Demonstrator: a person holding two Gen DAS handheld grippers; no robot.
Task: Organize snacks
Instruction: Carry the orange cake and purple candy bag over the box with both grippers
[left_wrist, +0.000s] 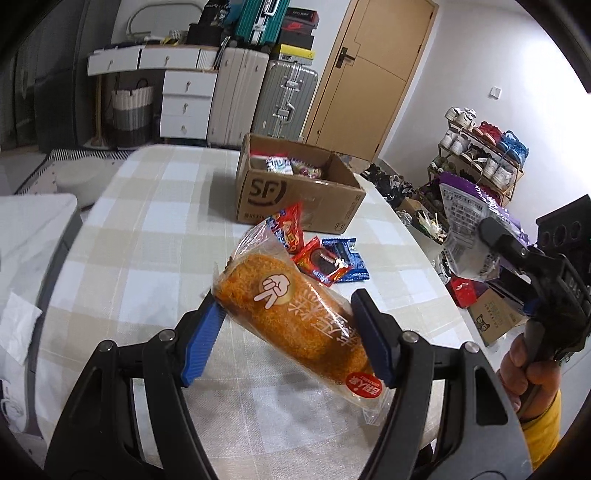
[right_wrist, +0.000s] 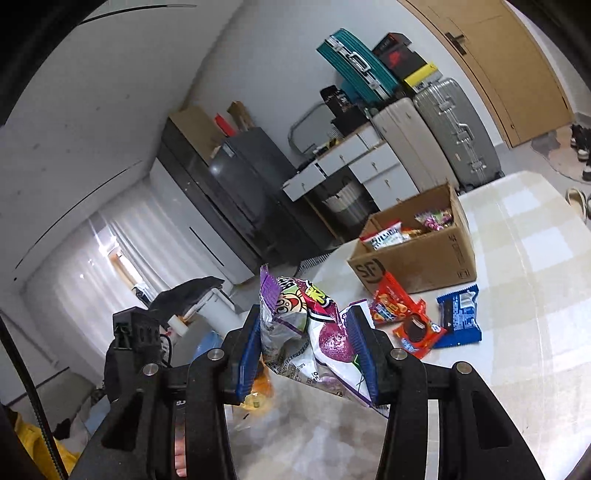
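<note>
My left gripper (left_wrist: 291, 332) is shut on an orange bread roll in a clear wrapper (left_wrist: 295, 314) and holds it above the checked table (left_wrist: 147, 229). My right gripper (right_wrist: 306, 354) is shut on a purple and white snack bag (right_wrist: 314, 332); it also shows in the left wrist view (left_wrist: 469, 229), held off the table's right edge. An open cardboard box (left_wrist: 295, 192) with several snacks inside stands at the far side of the table. Two red packets (left_wrist: 291, 229) (left_wrist: 321, 262) and a blue cookie packet (left_wrist: 351, 258) lie in front of the box.
Suitcases (left_wrist: 266, 96), white drawers (left_wrist: 184, 99) and a wooden door (left_wrist: 373, 70) stand behind the table. A shoe rack (left_wrist: 480, 155) and floor clutter sit at the right. A white tissue (left_wrist: 18, 332) lies at the left.
</note>
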